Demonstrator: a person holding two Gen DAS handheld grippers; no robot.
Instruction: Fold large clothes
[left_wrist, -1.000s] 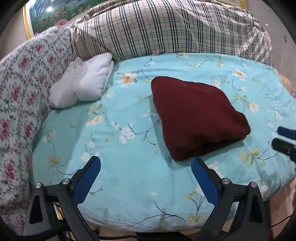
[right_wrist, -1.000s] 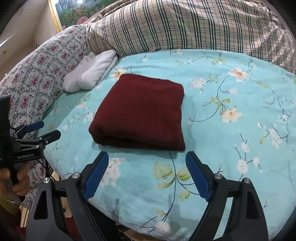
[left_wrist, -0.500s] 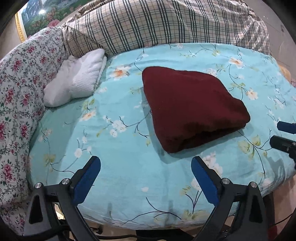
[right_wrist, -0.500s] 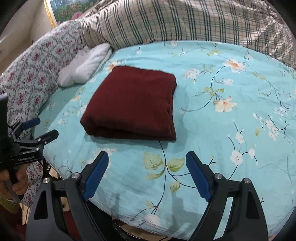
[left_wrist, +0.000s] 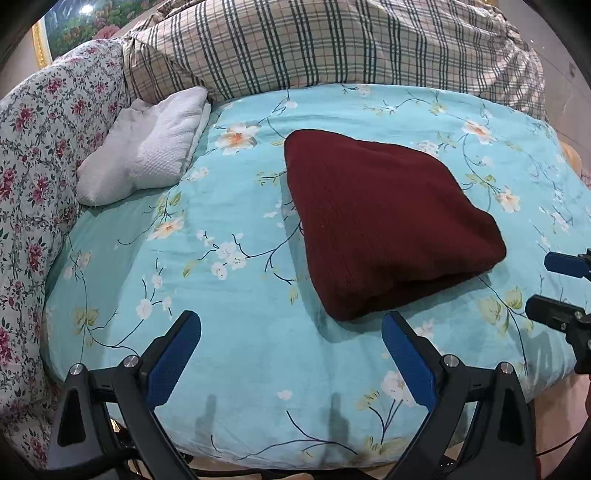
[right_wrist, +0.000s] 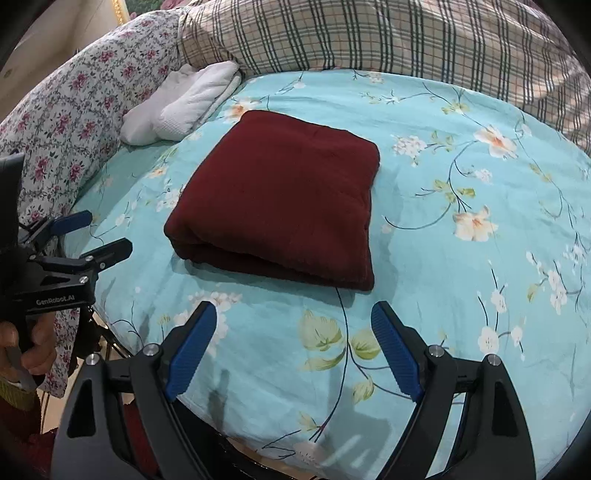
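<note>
Your dark red garment (right_wrist: 280, 199) lies folded into a thick, neat rectangle on the bed (right_wrist: 461, 295), on the light blue flowered cover, roughly midway across and a little back from the bed's near edge; its layered folded edge faces that near edge. Your left tongs (left_wrist: 291, 354) hang over the near edge of the bed with the two blue pads spread wide and nothing between them; the nearest corner of the garment sits just beyond the right-hand pad, not touching it. Your right tongs (right_wrist: 293, 343) are likewise released, pads wide apart and empty, poised above the near edge just in front of the garment's folded edge, with a strip of bare cover between pads and cloth. From the right wrist view you can see your left tongs at the left side of the bed, jaws parted, with your hand (right_wrist: 26, 347) wrapped around the handle. A white towel (left_wrist: 147, 147) lies crumpled near the far left corner of the bed, well apart from the garment. A plaid quilt (left_wrist: 332, 48) is heaped along the far edge, and a quilt with small pink flowers (left_wrist: 37, 147) runs along the left edge. A corner of a gold-framed painting (left_wrist: 70, 29) shows behind them.
</note>
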